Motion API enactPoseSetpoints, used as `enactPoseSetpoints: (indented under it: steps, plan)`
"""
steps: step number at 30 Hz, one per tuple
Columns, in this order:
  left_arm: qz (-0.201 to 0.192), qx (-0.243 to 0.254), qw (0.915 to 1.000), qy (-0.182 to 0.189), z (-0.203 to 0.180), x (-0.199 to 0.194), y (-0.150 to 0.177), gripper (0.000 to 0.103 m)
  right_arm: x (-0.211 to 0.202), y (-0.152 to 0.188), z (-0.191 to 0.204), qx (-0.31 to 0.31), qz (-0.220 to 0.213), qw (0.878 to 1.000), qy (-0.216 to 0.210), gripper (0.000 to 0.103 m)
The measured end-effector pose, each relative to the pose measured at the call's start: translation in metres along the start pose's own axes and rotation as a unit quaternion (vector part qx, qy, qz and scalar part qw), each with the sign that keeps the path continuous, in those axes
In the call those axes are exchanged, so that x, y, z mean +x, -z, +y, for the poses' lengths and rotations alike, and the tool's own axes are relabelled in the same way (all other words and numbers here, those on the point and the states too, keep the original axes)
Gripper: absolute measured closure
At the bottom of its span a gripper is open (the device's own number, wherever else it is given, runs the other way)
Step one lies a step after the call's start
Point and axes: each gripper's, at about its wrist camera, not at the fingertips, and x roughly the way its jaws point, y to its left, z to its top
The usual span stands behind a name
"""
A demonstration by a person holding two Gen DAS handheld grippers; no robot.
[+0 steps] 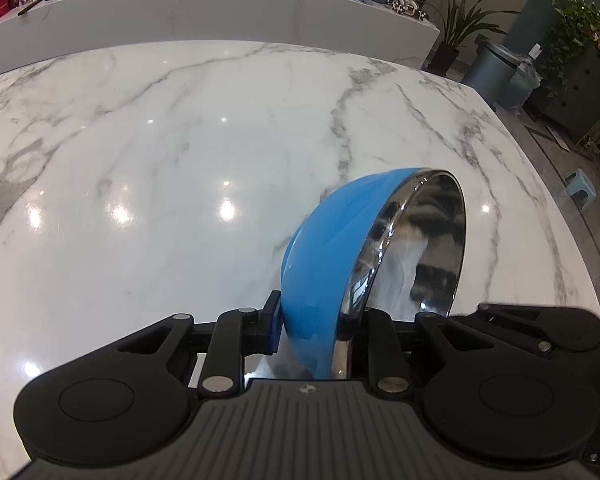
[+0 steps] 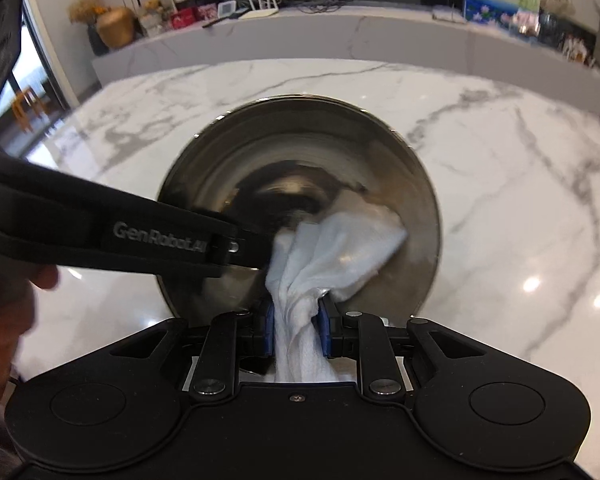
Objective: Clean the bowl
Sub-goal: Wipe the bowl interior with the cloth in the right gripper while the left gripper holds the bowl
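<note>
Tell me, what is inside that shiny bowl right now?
A white cloth, held by the right hand-held gripper, is pressed against the steel inside of the bowl. The cloth covers part of the inner wall, so any dirt beneath it cannot be seen.

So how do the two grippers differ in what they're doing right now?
The left gripper is clamped on the rim of the bowl, holding it tipped on edge; the right gripper pinches a white cloth. The left grips something hard, blue outside and shiny metal inside; the right's cloth is soft, bunched and pressed into the bowl. Both are black with blue pads.
</note>
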Motion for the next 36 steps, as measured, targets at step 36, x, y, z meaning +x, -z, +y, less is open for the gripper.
enactPoseSetpoints:
  steps: [36]
  plan:
    - [0.025,0.036,0.9989,-0.013,-0.007,0.002,0.001,0.084,-0.01,-0.002,0.006,-0.056,-0.045,0.996,0.049,0.076]
